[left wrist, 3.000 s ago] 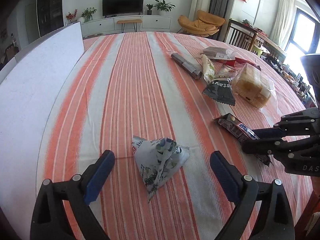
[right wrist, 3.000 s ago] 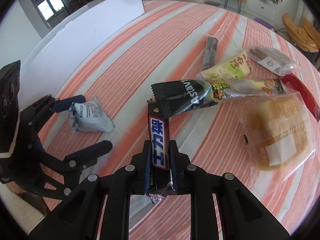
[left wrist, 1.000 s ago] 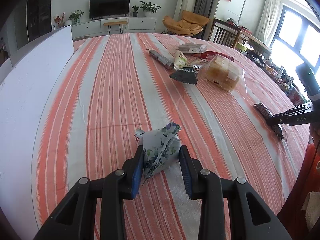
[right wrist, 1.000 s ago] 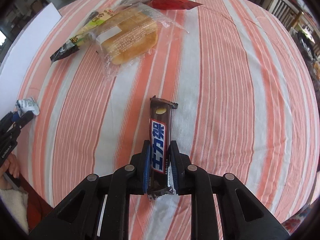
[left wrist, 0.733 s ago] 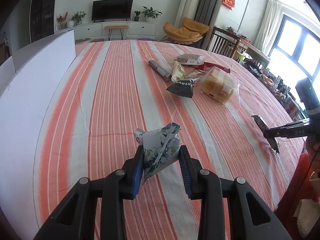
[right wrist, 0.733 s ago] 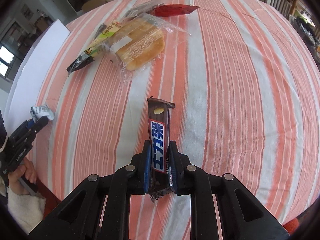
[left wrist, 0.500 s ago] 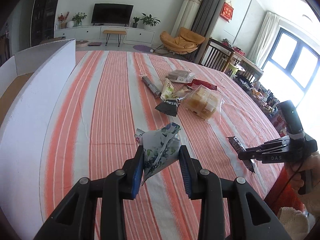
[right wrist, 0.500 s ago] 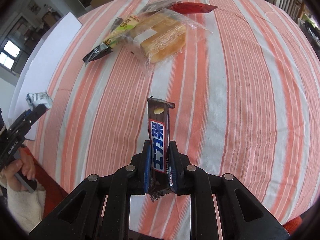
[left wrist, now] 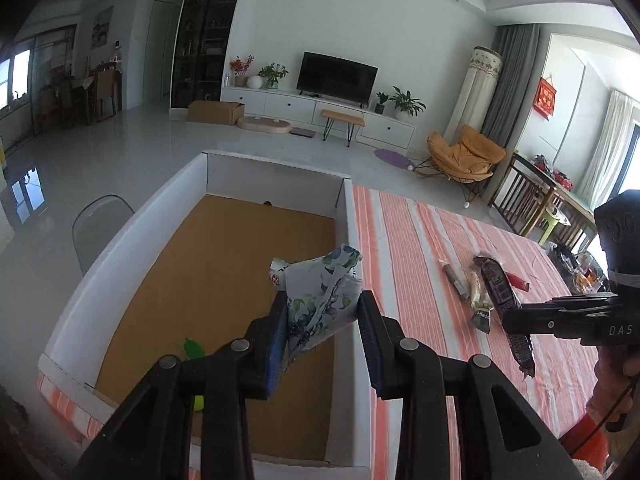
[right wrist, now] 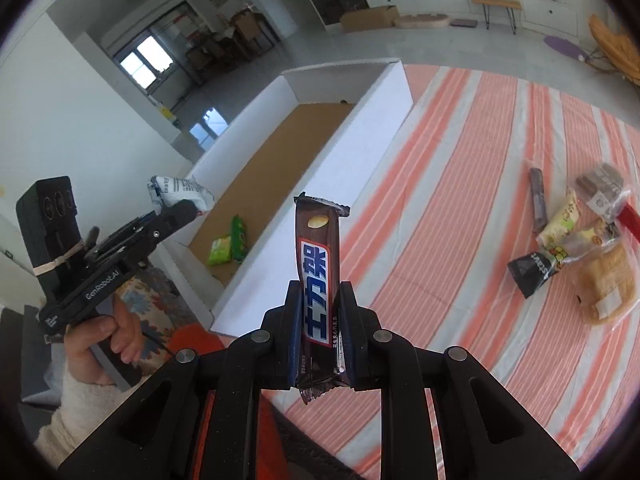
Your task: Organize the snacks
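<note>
Left claw (left wrist: 322,336) clamped on a leaf-printed snack packet (left wrist: 320,300), held up over the near wall of a white box (left wrist: 348,216) with a brown floor, where a green packet (right wrist: 226,246) lies. Right claw (right wrist: 320,320) closed on a brown chocolate bar (right wrist: 318,280), raised above the striped counter (right wrist: 460,208) just beside the box. Well apart on the counter, a pile of other snacks (right wrist: 576,240), among them a bagged bread (right wrist: 608,284).
</note>
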